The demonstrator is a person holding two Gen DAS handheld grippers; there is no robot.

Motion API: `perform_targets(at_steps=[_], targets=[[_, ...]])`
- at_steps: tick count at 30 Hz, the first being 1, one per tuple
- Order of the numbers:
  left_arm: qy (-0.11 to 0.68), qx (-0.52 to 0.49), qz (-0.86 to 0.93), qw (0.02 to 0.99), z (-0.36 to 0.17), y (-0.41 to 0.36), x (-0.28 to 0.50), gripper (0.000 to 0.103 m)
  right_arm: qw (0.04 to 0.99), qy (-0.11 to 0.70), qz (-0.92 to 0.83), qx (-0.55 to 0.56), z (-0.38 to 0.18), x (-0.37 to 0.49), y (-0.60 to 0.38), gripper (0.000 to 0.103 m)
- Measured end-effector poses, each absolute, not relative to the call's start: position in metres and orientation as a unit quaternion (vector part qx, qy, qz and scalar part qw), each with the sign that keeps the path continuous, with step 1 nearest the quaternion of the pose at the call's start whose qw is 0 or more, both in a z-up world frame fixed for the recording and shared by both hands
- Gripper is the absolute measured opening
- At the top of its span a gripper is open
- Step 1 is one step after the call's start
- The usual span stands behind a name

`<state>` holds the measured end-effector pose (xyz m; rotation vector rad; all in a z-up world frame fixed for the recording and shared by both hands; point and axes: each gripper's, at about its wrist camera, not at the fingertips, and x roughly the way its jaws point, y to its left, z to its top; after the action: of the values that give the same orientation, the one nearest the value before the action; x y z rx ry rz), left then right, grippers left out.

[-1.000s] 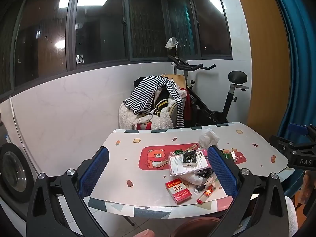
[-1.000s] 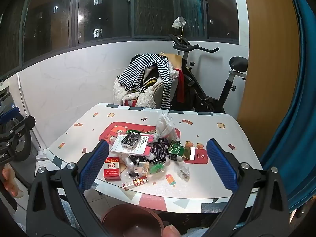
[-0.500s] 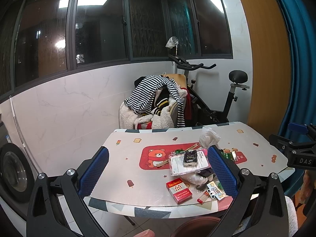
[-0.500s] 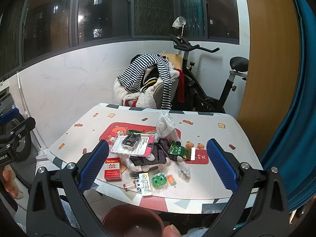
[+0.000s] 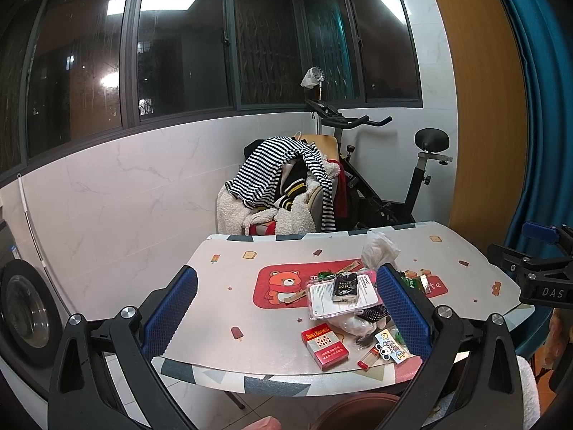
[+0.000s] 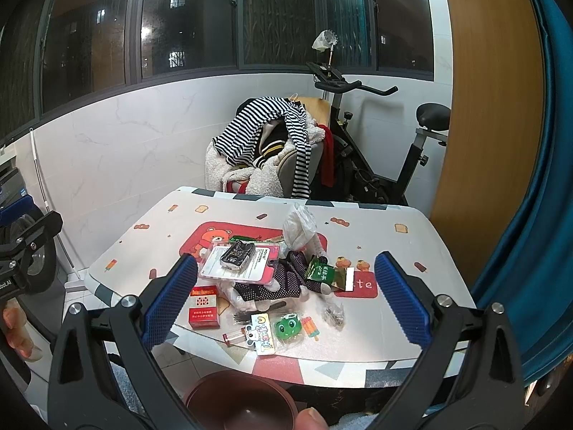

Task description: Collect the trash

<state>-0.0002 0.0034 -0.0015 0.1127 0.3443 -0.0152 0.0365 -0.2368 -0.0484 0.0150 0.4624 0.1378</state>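
Note:
A pile of trash lies on the patterned table [image 6: 412,236]: a red cigarette box [image 6: 203,307] [image 5: 324,346], a pink blister card [image 6: 239,263] [image 5: 342,295] with a black packet on it, a crumpled white plastic bag [image 6: 299,225] [image 5: 379,251], a green wrapper [image 6: 321,273], a red lighter [image 6: 234,337] [image 5: 369,357] and a white cartoon wrapper [image 6: 263,333] [image 5: 391,345]. My left gripper [image 5: 286,319] and right gripper [image 6: 286,297] are both open and empty, held before the table's near edge. A brown bin [image 6: 240,406] [image 5: 358,412] stands below that edge.
A chair piled with striped clothes [image 5: 283,186] and an exercise bike [image 5: 394,186] stand behind the table. A blue curtain [image 6: 530,215] hangs at the right. A washing machine [image 5: 21,315] is at the left.
A white cartoon wrapper and a green one have appeared at the table's near edge beside the lighter. Both grippers have barely moved.

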Motion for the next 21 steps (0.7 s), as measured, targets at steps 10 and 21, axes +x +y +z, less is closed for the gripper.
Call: perform_targets(at_steps=[10, 21], targets=[[0.174, 0.055, -0.008, 0.983, -0.0030, 0.0039, -0.0005, 0.098, 0.971, 0.230, 0.068, 0.007, -0.0479, 0.0353, -0.2375, 0.097], [0.174, 0.055, -0.005, 0.983, -0.0060, 0.0025, -0.0010, 0.098, 0.971, 0.231, 0.068, 0.008, -0.0495, 0.0362, -0.2373, 0.097]])
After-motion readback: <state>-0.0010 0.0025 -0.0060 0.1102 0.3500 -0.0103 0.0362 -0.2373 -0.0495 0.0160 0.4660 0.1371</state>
